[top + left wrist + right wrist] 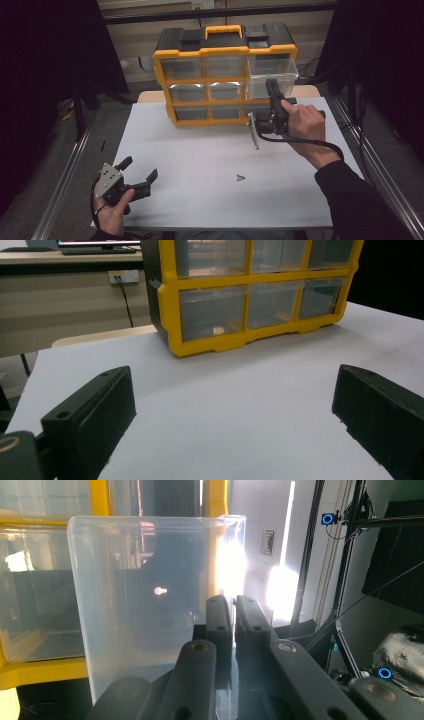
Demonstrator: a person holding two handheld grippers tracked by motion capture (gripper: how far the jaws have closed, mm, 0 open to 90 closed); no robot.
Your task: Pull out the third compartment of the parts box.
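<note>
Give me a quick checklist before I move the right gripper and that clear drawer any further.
1. Right gripper clamped on the drawer: ok, jaws shut on the front wall of the clear drawer, one on each side of it.
2. Drawer partly out of the yellow organizer: ok, it juts from the upper right slot.
3. Drawer contents known: cannot tell, the high view is too small and the right gripper view has glare.
4. Left gripper out of the way: ok, open, low at the table's near left.
5. Table in front of the organizer free: not ok, a small dark piece lies there.
</note>
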